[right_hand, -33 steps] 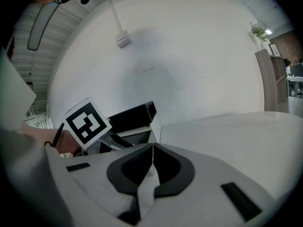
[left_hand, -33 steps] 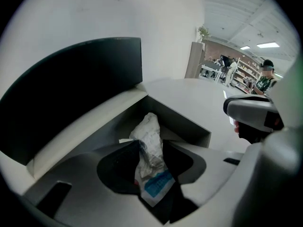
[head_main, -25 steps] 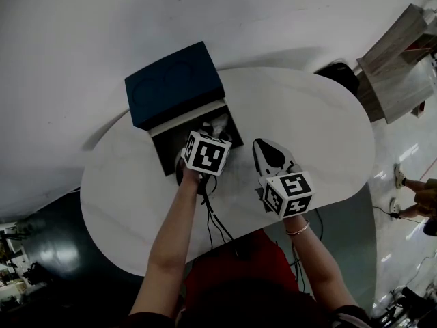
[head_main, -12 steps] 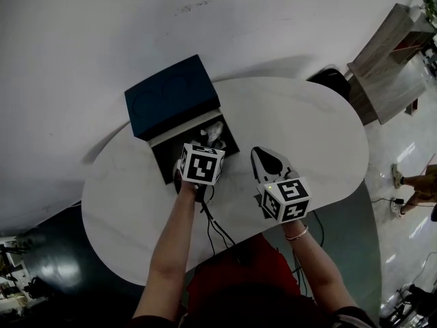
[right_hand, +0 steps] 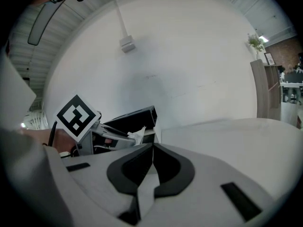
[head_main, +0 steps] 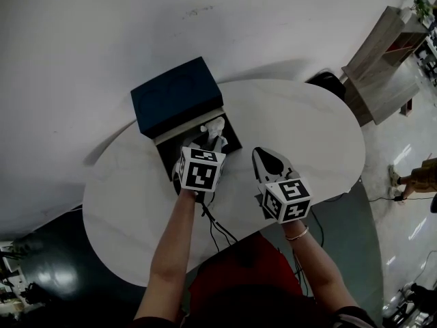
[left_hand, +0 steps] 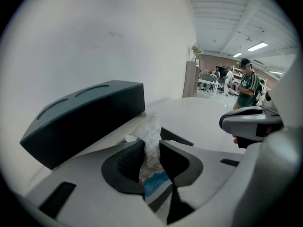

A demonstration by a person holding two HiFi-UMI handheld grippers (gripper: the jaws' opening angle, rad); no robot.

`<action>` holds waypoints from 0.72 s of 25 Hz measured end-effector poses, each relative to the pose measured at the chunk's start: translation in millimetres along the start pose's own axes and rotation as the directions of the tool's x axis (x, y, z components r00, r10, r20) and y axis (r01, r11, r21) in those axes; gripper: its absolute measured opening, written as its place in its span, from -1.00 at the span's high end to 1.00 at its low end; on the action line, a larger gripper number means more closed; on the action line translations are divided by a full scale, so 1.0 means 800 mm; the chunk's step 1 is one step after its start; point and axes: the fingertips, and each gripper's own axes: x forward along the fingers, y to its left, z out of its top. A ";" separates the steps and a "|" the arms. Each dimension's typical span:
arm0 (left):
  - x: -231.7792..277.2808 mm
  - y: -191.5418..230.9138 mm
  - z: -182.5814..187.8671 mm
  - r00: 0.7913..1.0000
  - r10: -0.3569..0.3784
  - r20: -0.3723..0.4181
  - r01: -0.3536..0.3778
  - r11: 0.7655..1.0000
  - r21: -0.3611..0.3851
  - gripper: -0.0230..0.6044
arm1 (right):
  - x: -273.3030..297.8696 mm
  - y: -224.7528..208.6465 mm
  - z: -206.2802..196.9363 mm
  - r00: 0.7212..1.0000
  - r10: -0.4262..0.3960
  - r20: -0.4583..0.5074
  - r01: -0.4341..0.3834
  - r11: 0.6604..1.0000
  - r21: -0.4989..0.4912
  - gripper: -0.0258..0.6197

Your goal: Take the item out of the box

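An open box (head_main: 168,157) stands on the white table (head_main: 307,128), with its dark blue lid (head_main: 176,94) tipped back. My left gripper (head_main: 207,142) is over the box, shut on a crumpled white packet (head_main: 214,127) with blue print. In the left gripper view the packet (left_hand: 152,126) stands pinched between both pads of the left gripper (left_hand: 151,144), in front of the lid (left_hand: 85,117). My right gripper (head_main: 261,154) rests to the right of the box, shut on nothing. Its jaws meet in the right gripper view (right_hand: 153,148), which also shows the packet (right_hand: 137,135).
A wooden shelf unit (head_main: 382,53) stands beyond the table's far right end. A person (head_main: 416,176) is on the floor at the right edge. Black cables (head_main: 217,227) run from the left gripper toward the table's near edge. The wall is close behind the box.
My left gripper has closed on the packet and drawn back a little toward me, raising the packet above the box rim. The right gripper has barely moved.
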 end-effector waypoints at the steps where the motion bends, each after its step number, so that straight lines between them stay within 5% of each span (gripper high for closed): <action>1: -0.005 0.000 0.002 1.000 -0.001 0.016 0.001 1.000 -0.001 0.55 | -0.003 0.003 0.001 1.000 -0.003 0.004 0.003 1.000 -0.004 0.87; 18: -0.123 -0.013 0.011 0.966 -0.016 0.258 0.022 1.000 -0.023 0.55 | -0.065 0.059 0.028 0.992 -0.047 0.115 0.052 0.998 -0.046 0.87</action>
